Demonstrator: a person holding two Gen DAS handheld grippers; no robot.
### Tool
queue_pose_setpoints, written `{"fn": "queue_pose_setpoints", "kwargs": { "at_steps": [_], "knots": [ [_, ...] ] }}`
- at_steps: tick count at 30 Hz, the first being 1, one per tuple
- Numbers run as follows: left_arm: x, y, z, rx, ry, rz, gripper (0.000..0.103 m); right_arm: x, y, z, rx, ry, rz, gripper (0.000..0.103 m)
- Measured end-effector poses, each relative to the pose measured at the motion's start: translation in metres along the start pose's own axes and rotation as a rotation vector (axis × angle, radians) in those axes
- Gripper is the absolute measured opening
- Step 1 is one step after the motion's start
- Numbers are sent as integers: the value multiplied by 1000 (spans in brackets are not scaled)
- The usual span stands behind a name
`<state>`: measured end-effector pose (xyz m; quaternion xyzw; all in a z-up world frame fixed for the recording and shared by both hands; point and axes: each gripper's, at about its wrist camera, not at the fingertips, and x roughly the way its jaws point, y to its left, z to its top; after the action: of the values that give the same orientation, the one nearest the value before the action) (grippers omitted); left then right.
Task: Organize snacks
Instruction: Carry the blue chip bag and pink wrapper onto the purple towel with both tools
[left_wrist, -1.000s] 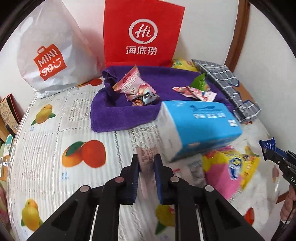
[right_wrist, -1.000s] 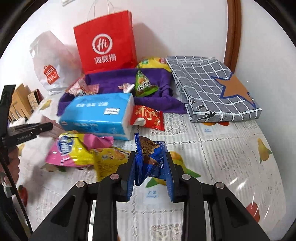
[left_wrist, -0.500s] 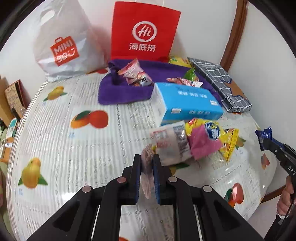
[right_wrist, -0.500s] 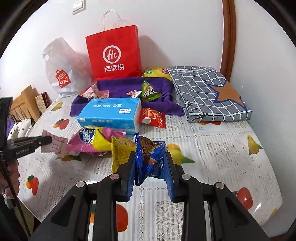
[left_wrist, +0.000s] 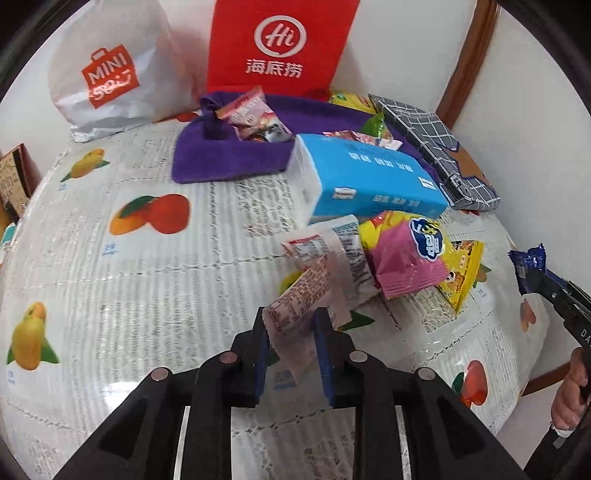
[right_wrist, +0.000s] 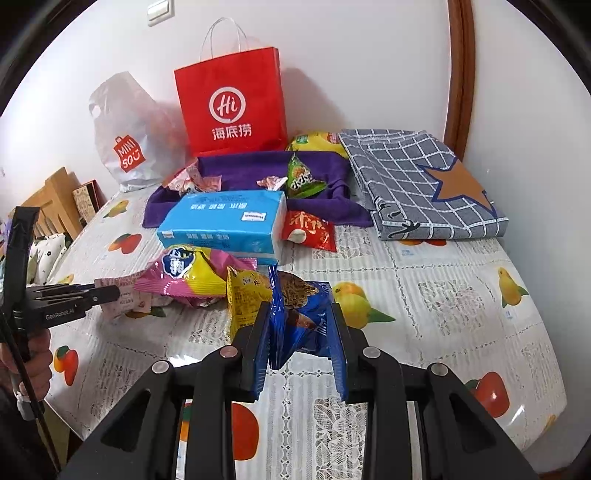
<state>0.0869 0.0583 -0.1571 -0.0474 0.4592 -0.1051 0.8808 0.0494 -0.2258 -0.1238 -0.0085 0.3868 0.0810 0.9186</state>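
My left gripper has its jaws parted, with a pale pink snack packet lying loose between them on the fruit-print tablecloth. My right gripper is shut on a blue snack packet, held above the table; the packet also shows at the right of the left wrist view. A pink and yellow snack bag and a yellow packet lie beside the pale packet. More snacks sit on a purple cloth at the back.
A blue tissue pack lies mid-table with a red packet to its right. A red paper bag and a white Miniso bag stand at the wall. A folded grey checked cloth lies back right.
My left gripper has opened and the pale pink packet has dropped loose between the jaws. The right gripper still holds the blue packet and has barely moved.
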Motion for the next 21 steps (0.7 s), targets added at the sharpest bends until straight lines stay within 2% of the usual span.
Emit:
{"fn": "queue_pose_setpoints", "kwargs": {
  "at_steps": [5, 11, 21],
  "knots": [
    [-2, -6, 1, 27, -33, -35, 14, 8, -1, -1, -2, 16, -1, 29],
    [-22, -8, 8, 34, -73, -37, 11, 9, 0, 8, -10, 11, 7, 29],
    [-55, -4, 30, 10, -139, -31, 11, 7, 9, 42, -43, -31, 26, 29]
  ]
}}
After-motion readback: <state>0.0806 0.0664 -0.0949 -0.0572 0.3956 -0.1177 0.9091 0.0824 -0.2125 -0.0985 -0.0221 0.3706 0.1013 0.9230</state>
